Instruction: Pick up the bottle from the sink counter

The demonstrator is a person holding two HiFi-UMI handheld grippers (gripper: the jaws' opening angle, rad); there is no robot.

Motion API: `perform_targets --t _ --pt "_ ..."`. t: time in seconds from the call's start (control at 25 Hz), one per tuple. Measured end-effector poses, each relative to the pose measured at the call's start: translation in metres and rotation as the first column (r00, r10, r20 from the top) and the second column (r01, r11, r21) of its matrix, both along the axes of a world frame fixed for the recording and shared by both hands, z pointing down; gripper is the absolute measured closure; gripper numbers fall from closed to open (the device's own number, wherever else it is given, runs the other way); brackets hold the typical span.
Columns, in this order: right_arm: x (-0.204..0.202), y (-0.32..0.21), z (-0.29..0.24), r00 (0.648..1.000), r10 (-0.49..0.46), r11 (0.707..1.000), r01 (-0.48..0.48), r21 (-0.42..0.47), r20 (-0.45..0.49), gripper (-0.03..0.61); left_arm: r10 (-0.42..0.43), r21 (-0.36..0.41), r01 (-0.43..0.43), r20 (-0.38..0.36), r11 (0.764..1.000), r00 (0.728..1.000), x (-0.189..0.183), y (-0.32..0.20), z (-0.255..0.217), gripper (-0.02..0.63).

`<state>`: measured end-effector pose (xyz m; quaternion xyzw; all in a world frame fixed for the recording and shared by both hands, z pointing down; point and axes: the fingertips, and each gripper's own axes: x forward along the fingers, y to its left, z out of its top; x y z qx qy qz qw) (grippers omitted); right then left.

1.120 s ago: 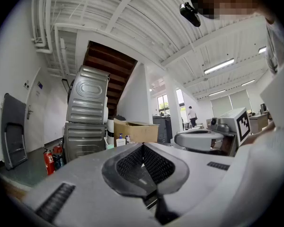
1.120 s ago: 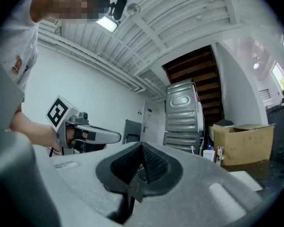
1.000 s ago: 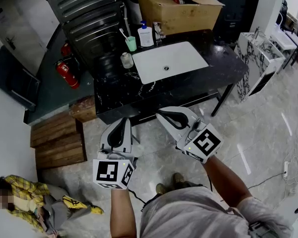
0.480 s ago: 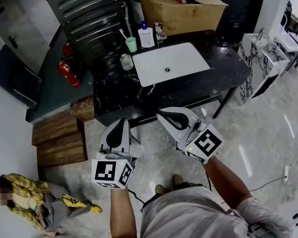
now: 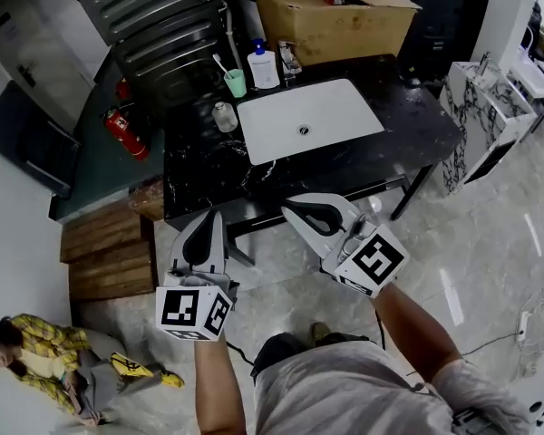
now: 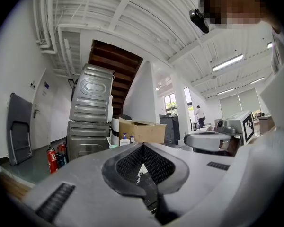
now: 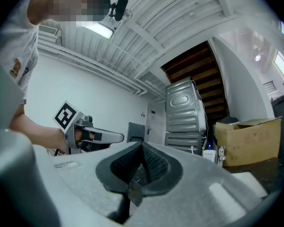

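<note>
The bottle point(image 5: 262, 66), a white pump bottle, is seen upright at the far edge of the table point(image 5: 408, 120), just behind the left rear corner of the white basin point(image 5: 308, 116) and beside a green cup point(image 5: 236, 82); its long axis is vertical. Both grippers are held over the floor on the near side of the table, well apart from the bottle, which lies straight ahead of them. The jaws of the left gripper point(image 5: 206, 216) are pressed together with nothing between them, and those of the right gripper point(image 5: 290, 208) are likewise closed and empty. The bottle is placed between the two lines of reach, and the right gripper is judged slightly nearer; a small jar point(image 5: 223, 116) is set closer to the left one. A forward reach across the basin and an opening of the jaws are called for. The layout of the table is given only by the head view; the meeting of the pads is shown only by the gripper views, where the bottle is small and distant before a cardboard box point(image 5: 326, 12)
</note>
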<state>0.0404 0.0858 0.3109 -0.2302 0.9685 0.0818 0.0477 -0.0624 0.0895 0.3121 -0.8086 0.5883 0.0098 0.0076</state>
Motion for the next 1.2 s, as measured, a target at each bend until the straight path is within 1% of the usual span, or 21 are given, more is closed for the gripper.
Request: perform_targets --t 0.36,0.56,0.8,0.96,1.2 --pt "-0.004 -0.035 0.002 1.000 0.001 1.000 -0.001 -0.010 -0.005 0.578 -0.001 0.003 0.001 0.001 1.000 1.000 -0.004 -0.039 -0.010 0.612" --pt "-0.013 -0.068 0.004 1.000 0.013 1.000 -0.013 -0.004 -0.015 0.578 0.012 0.014 -0.012 -0.005 1.000 1.000 -0.015 -0.076 -0.003 0.612" --pt "-0.037 -0.118 0.007 0.999 0.022 1.000 -0.023 -0.007 -0.030 0.577 0.021 0.011 -0.021 0.004 1.000 1.000 -0.038 -0.130 0.002 0.612" --pt "-0.057 -0.155 0.011 0.998 0.039 0.999 -0.040 -0.019 -0.043 0.577 0.038 -0.003 -0.038 0.008 0.999 0.999 -0.054 -0.168 0.007 0.612" --pt "-0.084 -0.203 0.010 0.996 0.065 0.998 -0.067 -0.021 -0.062 0.578 0.055 -0.005 -0.055 0.020 0.998 0.998 -0.080 -0.221 0.012 0.612"
